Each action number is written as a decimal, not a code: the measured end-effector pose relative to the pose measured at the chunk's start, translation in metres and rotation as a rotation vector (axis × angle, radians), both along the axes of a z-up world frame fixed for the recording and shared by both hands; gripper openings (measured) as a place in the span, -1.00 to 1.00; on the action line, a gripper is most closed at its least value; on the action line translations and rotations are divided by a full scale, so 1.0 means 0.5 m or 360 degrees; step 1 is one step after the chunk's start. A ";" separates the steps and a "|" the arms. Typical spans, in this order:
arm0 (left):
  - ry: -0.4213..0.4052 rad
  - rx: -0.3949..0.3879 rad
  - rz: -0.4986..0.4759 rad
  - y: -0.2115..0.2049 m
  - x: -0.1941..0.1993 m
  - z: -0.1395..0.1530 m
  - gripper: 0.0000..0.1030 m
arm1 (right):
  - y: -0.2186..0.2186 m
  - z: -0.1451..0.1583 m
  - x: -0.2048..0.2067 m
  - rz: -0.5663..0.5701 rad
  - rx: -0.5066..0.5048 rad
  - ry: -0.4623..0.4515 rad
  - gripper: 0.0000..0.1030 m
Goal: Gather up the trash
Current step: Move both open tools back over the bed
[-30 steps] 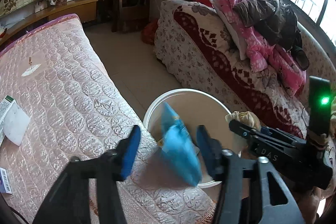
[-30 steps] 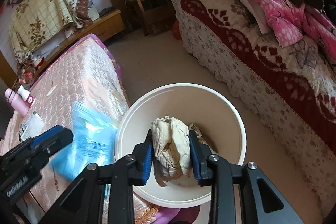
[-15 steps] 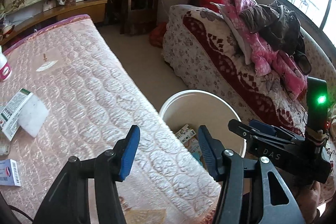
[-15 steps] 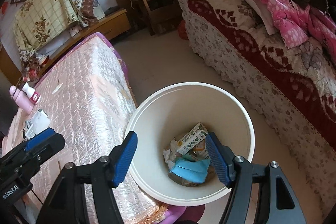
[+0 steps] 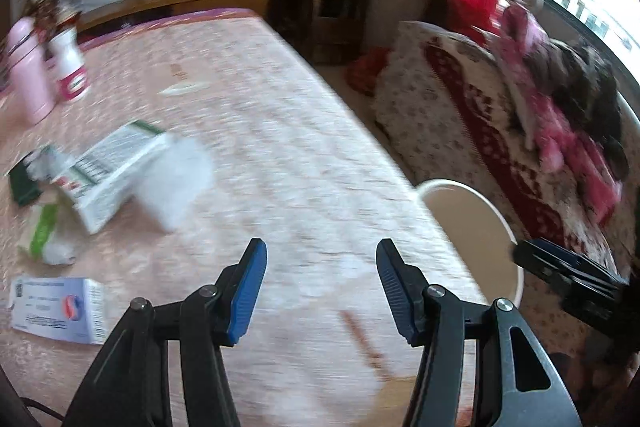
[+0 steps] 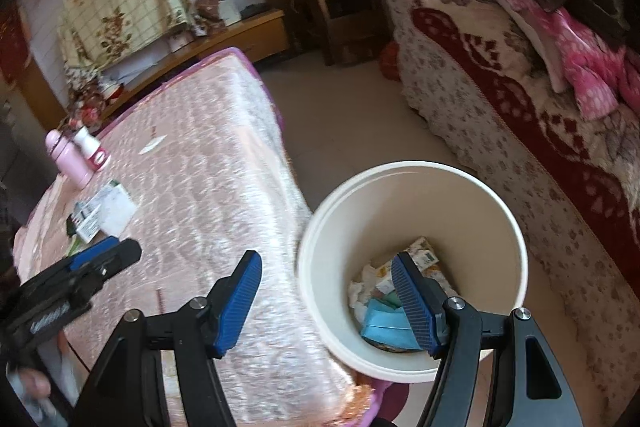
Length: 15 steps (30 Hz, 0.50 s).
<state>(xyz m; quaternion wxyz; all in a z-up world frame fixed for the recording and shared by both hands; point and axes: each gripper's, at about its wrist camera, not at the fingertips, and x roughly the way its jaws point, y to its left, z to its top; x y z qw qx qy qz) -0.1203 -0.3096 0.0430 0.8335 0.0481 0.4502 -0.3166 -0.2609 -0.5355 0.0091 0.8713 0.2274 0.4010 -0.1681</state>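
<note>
Left gripper open and empty over pink mattress; right gripper, jaws lately opening, empty above white bin holding blue packet

The mattress was pale pink with a quilted scale pattern and a purple edge; the bin beside it was cream, with a blue wrapper and white paper inside. Both grippers, left and right, were black with blue pads. The bed cover was cream, flower-printed, with a dark red band, under a pink dotted garment.
</note>
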 end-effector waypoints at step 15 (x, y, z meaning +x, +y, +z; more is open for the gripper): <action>0.0166 0.0060 0.0338 0.283 0.092 -0.050 0.12 | 0.158 0.017 0.090 0.0304 -0.0020 0.0000 0.38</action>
